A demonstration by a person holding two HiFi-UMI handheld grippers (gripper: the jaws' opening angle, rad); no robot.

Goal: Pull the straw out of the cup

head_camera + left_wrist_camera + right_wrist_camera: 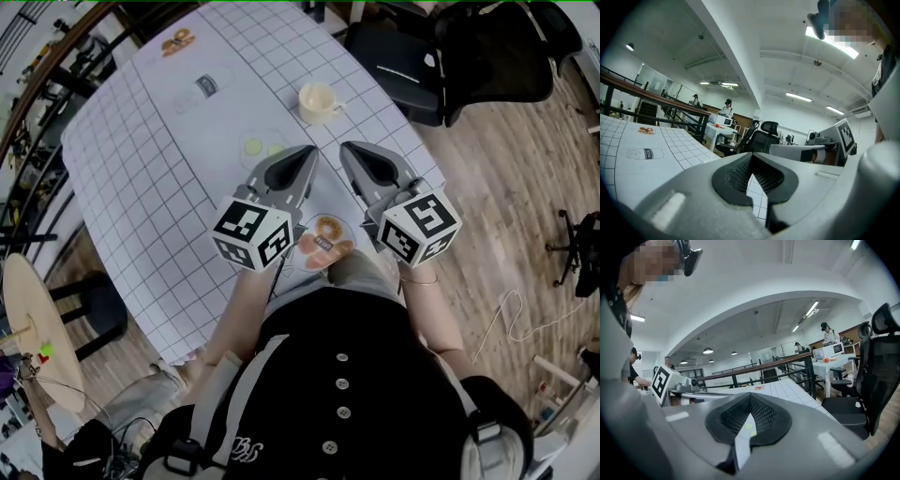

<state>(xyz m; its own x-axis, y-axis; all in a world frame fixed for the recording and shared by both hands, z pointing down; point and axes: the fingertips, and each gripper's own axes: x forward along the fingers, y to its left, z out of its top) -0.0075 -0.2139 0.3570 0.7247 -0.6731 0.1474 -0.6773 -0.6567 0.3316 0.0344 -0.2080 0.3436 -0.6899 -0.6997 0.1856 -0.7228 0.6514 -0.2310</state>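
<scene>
A cream cup with a handle stands on the white gridded table, beyond both grippers. No straw shows in it at this size. My left gripper and right gripper are held side by side above the table's near part, tips pointing at the cup and well short of it. Both are shut, and nothing is held in either. In the left gripper view the left gripper has only a thin slit between its dark pads; the right gripper looks the same in its own view. Neither gripper view shows the cup.
Flat printed pictures lie on the cloth: donuts, a milk bottle, green dots and a donut plate by the near edge. Black office chairs stand at the far right. A round wooden table is at the left.
</scene>
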